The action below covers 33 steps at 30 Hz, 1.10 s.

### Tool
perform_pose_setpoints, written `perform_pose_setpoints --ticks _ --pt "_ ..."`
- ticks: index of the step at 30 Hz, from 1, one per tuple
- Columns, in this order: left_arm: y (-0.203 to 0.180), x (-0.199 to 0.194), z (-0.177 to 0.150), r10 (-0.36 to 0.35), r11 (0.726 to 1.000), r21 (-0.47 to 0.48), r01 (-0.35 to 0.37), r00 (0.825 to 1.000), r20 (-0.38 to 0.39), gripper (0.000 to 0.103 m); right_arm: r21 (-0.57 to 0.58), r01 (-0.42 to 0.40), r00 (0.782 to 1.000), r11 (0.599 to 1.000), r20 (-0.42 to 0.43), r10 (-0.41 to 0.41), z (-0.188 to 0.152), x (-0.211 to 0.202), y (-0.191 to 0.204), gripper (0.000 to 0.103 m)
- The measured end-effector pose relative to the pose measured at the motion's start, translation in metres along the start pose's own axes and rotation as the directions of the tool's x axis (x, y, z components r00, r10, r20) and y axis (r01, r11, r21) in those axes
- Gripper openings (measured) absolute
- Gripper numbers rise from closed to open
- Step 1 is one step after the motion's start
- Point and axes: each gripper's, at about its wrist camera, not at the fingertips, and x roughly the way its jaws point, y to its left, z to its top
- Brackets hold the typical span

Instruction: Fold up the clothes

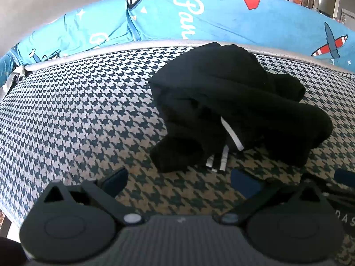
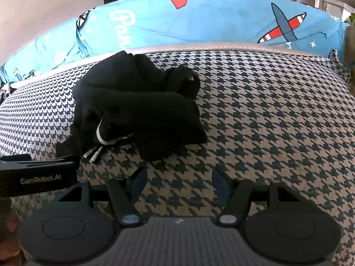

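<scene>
Left wrist view. Black garment [image 1: 233, 108]: crumpled heap on the houndstooth worktop [image 1: 77, 115], ahead of the left tongs [image 1: 179, 180] and somewhat to their right, apart from the fingertips. Long axis runs from near-left to far-right; a rolled end points back toward the tongs. White drawstring ends [image 1: 218, 163] hang at the near edge, closest to the tongs. Left tongs: spread wide, nothing between the blue pads [image 1: 117, 180]. Blue printed bedding [image 1: 199, 17] lies beyond the worktop's far edge.

Right wrist view. Black garment [image 2: 137, 108]: ahead and to the left of the right tongs [image 2: 179, 184], not touching. Bulk stretches from far-left toward near-right; drawstring ends [image 2: 94, 153] point near-left. Right tongs: parted, empty, over bare houndstooth worktop [image 2: 277, 122]. Left tongs' body [image 2: 37, 177], lettered "GenRobot.AI", sits at the left, just beside the garment's near edge.
</scene>
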Motion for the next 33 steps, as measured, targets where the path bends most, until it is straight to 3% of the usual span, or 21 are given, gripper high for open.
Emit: perform_pose_setpoints --ticks 33 --pt "-0.0015 0.0026 -0.0007 0.018 1.000 -0.007 -0.018 1.000 -0.009 0.103 0.002 0.000 1.000 1.000 -0.020 0.000 0.0004 0.0032 0.0027 0.065"
